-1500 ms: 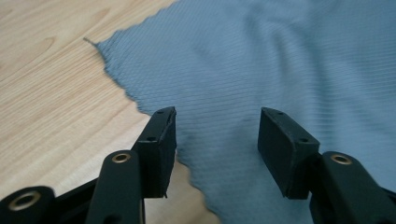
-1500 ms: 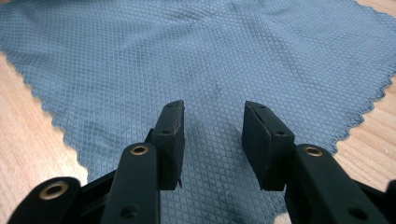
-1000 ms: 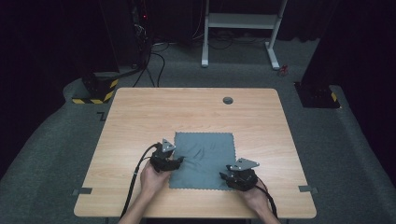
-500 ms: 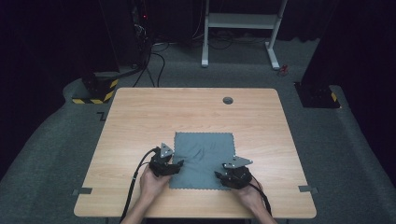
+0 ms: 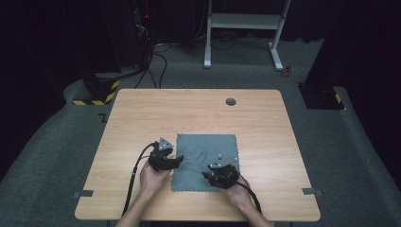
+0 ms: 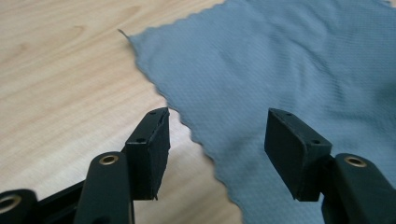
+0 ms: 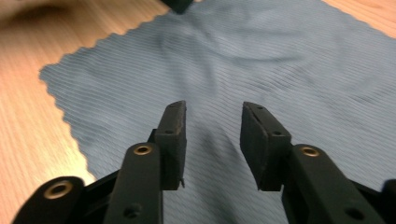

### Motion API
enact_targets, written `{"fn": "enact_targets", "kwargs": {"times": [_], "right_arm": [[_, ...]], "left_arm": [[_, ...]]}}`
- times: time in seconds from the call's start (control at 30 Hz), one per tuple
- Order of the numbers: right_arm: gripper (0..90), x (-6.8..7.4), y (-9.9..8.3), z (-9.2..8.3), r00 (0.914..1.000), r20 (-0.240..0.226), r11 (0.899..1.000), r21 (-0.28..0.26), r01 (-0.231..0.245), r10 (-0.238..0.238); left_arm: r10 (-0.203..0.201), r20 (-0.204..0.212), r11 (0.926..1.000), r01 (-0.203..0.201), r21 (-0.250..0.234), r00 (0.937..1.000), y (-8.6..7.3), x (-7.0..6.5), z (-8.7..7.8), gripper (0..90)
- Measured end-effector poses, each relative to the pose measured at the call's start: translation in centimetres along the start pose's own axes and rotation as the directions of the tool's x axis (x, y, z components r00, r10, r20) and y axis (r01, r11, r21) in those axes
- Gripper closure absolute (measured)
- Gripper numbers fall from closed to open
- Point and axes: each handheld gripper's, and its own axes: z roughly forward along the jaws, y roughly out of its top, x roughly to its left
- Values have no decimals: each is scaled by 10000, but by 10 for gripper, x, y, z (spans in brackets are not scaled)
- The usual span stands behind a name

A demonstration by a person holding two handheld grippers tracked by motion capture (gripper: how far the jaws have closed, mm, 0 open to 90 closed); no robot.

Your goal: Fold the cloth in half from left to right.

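Observation:
A grey-blue cloth [image 5: 208,153] with pinked edges lies flat on the wooden table [image 5: 189,113], slightly wrinkled in the middle. My left gripper [image 5: 178,160] is at the cloth's left edge. In the left gripper view this gripper [image 6: 219,123] stands open, and the cloth's edge [image 6: 196,135] runs on the table between the jaws. My right gripper [image 5: 208,174] hovers over the cloth's front part. In the right gripper view its jaws [image 7: 212,112] have just been closing but still stand apart, with the cloth [image 7: 243,60] lying loose below them.
A round cable hole [image 5: 231,101] sits near the table's far edge. Tape strips [image 5: 82,194] [image 5: 308,191] mark the front corners. Beyond the table stand a white desk frame [image 5: 241,21] and a yellow-and-black striped base [image 5: 94,97]. A tip of the left gripper [image 7: 178,4] shows in the right gripper view.
My right gripper has slid left along the cloth's front edge onto the cloth. The left gripper has stayed at the cloth's left edge.

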Motion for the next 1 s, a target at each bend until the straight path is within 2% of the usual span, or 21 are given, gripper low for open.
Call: {"fn": "enact_targets", "kwargs": {"times": [0.07,0.13,0.23,0.37,0.4,0.47,0.53,0.57,0.73,0.8,0.9,1.0], "right_arm": [[668,7,5,5,9995,-147,9996,-19,288,-288],[679,9,7,7,9991,-221,9994,-41,349,-350],[707,16,12,13,9972,-476,9984,-55,571,-573],[729,32,22,24,9912,-870,9949,-187,988,-1000],[729,32,22,24,9912,-870,9949,-187,988,-1000],[737,43,27,31,9874,-1071,9932,-191,1148,-1162],[738,46,29,34,9849,-1108,9911,-205,1318,-1333],[737,52,31,38,9823,-1178,9893,-182,1445,-1456],[735,62,32,45,9786,-1315,9873,-125,1581,-1583],[732,67,31,48,9759,-1315,9846,-105,1744,-1742],[725,68,30,48,9756,-1342,9847,-78,1741,-1736],[711,70,29,47,9745,-1446,9852,-170,1708,-1715]], "left_arm": [[-3,-63,10000,3,30,10000,7,4,3,413],[19,-114,10000,-19,46,9999,9,5,4,413],[-151,-189,9999,151,44,9997,16,11,9,414],[-295,-368,9995,297,57,9989,25,17,16,424],[-281,-446,9996,281,9,9986,27,19,18,424],[-588,-457,9980,576,-275,9972,29,23,22,439],[-701,-574,9974,709,110,9959,32,27,29,439],[-697,-725,9973,711,166,9949,35,29,35,443],[-630,-1031,9970,672,380,9927,41,31,46,444],[-792,-1185,9958,841,367,9898,40,34,52,444],[-757,-1344,9964,801,280,9880,40,35,54,453],[-722,-1449,9958,796,459,9868,44,38,55,453]]}}
